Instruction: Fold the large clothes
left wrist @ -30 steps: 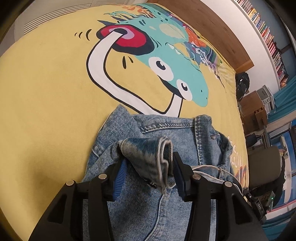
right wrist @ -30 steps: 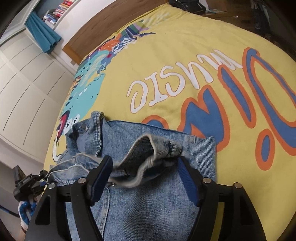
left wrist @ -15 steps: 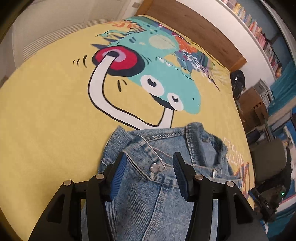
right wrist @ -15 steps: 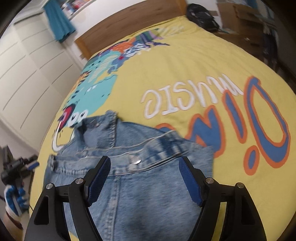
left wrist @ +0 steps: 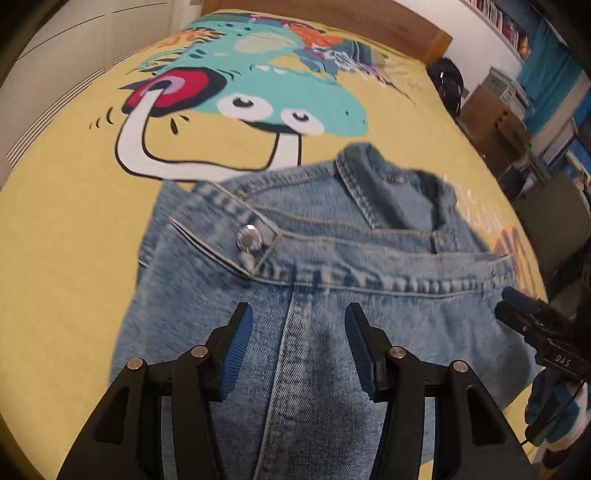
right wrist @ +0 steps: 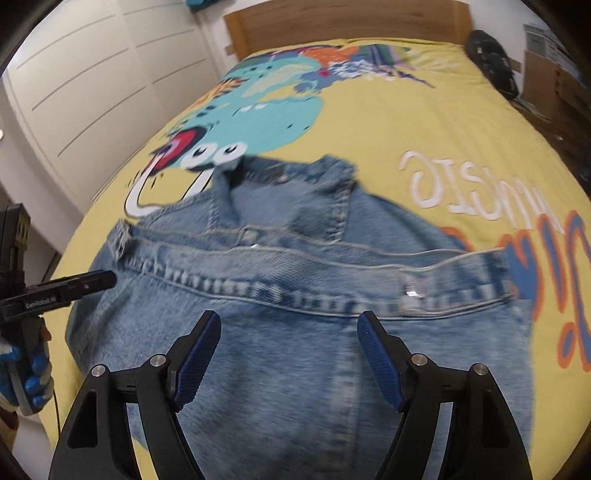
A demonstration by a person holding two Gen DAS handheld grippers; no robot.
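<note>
A light blue denim jacket [left wrist: 332, 258] lies on the yellow printed bedspread [left wrist: 66, 229], folded over so its lower hem band with metal buttons lies just below the collar. It also shows in the right wrist view [right wrist: 295, 332]. My left gripper [left wrist: 298, 314] is open and empty, hovering over the near part of the jacket. My right gripper [right wrist: 289, 320] is open and empty, also over the near part. The right gripper's tip shows at the right edge of the left wrist view [left wrist: 524, 317]. The left gripper's tip shows at the left of the right wrist view [right wrist: 85, 282].
A wooden headboard [right wrist: 332, 22] stands at the far end of the bed. White wardrobe doors [right wrist: 92, 74] run along the left side. A black bag [right wrist: 491, 55], cardboard boxes [left wrist: 495, 122] and a chair [left wrist: 554, 221] stand along the right side.
Both grippers opened and let go of the jacket's folded-over hem, which now lies flat below the collar. Both grippers pulled back toward the near edge.
</note>
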